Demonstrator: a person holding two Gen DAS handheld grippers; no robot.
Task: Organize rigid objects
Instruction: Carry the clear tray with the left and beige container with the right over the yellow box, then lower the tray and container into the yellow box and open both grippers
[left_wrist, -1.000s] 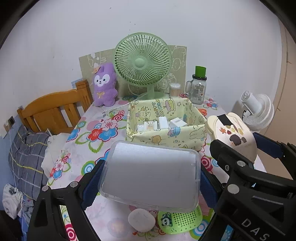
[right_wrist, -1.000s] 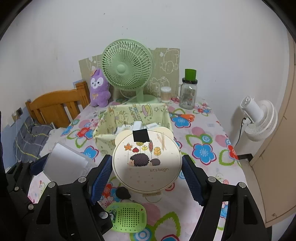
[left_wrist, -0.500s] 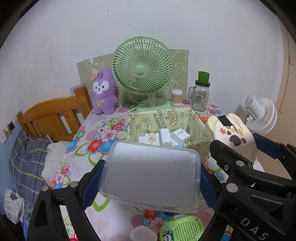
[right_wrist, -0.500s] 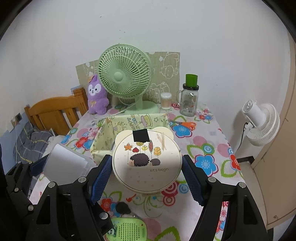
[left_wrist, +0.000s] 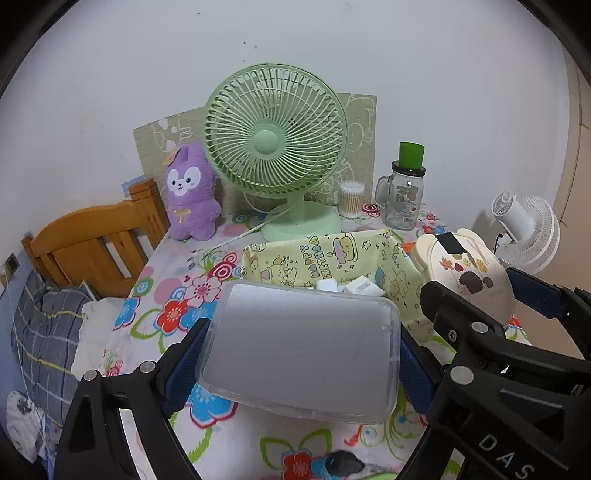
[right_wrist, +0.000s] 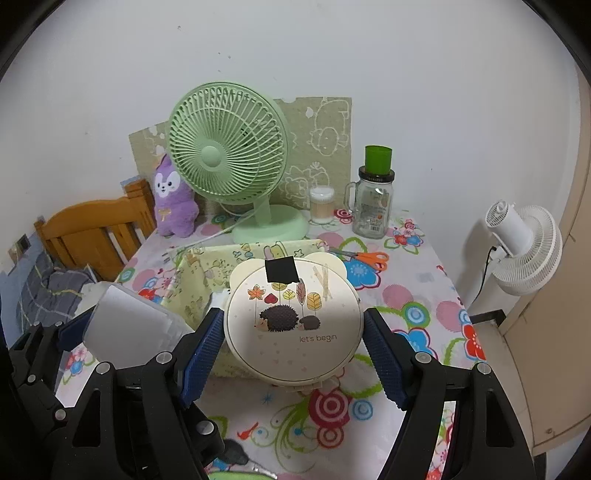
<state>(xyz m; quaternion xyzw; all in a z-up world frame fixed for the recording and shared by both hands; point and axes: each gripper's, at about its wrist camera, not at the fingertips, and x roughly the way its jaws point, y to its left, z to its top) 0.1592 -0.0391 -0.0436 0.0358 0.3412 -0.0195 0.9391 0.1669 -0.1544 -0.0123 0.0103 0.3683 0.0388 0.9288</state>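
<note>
Clear box: a lidded plastic box (left_wrist: 301, 350) is clamped between the blue pads of the left hand-held gripper (left_wrist: 301, 354), held off the table in front of the yellow fabric bin (left_wrist: 332, 258), its far edge overlapping the bin's near wall.
Round tin: a cream tin with a hedgehog picture (right_wrist: 293, 319) is clamped in the right hand-held gripper (right_wrist: 293, 339), raised over the bin's right near corner.
Bin contents: small white items (left_wrist: 360, 286) lie inside, partly hidden by the box.
Open room: bare flowered table (right_wrist: 417, 310) lies right of the bin; orange scissors (right_wrist: 364, 256) lie just beyond its right end.
Back edge: green fan (right_wrist: 229, 155), purple plush (right_wrist: 173, 199), cotton-swab jar (right_wrist: 321, 205) and glass mug (right_wrist: 373, 206) line the wall.
Left side: wooden headboard (left_wrist: 92, 247) touches the table's edge.
Pose: both grippers are level, side by side, pointing toward the wall.
</note>
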